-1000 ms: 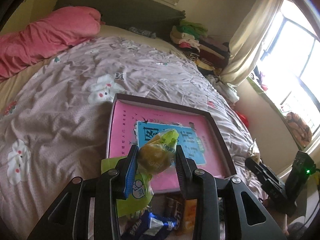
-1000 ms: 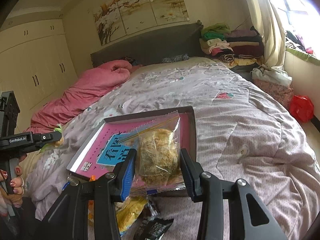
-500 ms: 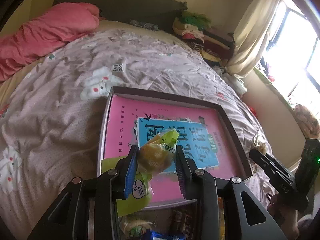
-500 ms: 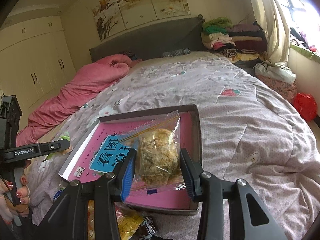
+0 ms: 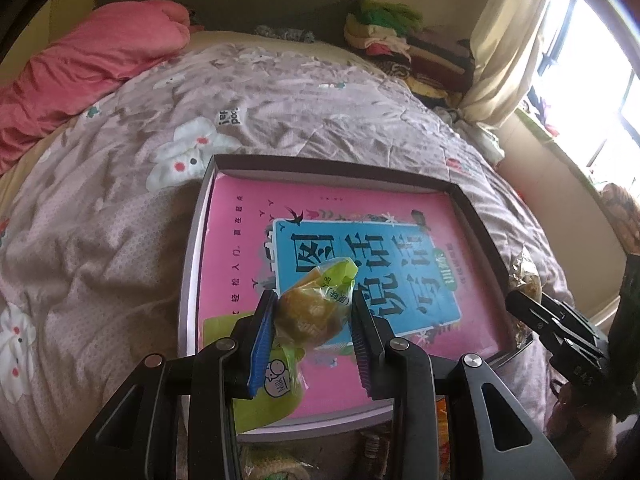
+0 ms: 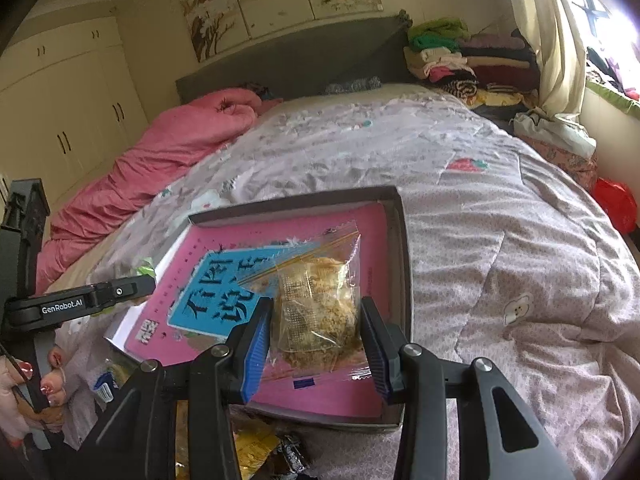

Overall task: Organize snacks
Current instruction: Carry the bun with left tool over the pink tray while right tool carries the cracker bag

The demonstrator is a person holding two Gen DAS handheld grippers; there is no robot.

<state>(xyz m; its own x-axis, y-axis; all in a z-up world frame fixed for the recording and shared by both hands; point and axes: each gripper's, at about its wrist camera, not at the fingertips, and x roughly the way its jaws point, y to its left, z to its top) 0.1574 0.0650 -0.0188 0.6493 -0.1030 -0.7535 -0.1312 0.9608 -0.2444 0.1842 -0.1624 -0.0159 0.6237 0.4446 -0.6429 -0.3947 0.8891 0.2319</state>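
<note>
My left gripper (image 5: 314, 312) is shut on a small yellow cake in a green-topped wrapper (image 5: 316, 308) and holds it over the near left part of a shallow box (image 5: 476, 216) with a pink and blue bottom, lying on the bed. A green snack pack (image 5: 260, 404) lies in the box's near left corner, under the gripper. My right gripper (image 6: 316, 322) is shut on a clear packet of brown shredded snack (image 6: 320, 308) above the box's (image 6: 404, 248) near right part. The left gripper (image 6: 96, 298) also shows at the left of the right wrist view.
Loose snack packs (image 6: 256, 446) lie on the quilt in front of the box. A pink duvet (image 6: 172, 160) is bunched at the far left of the bed. Folded clothes (image 6: 460, 64) are stacked at the head. A hand (image 6: 28, 380) grips the left tool.
Both grippers have moved forward and down over the box, each still holding its snack. The box now looks larger and closer in both views.
</note>
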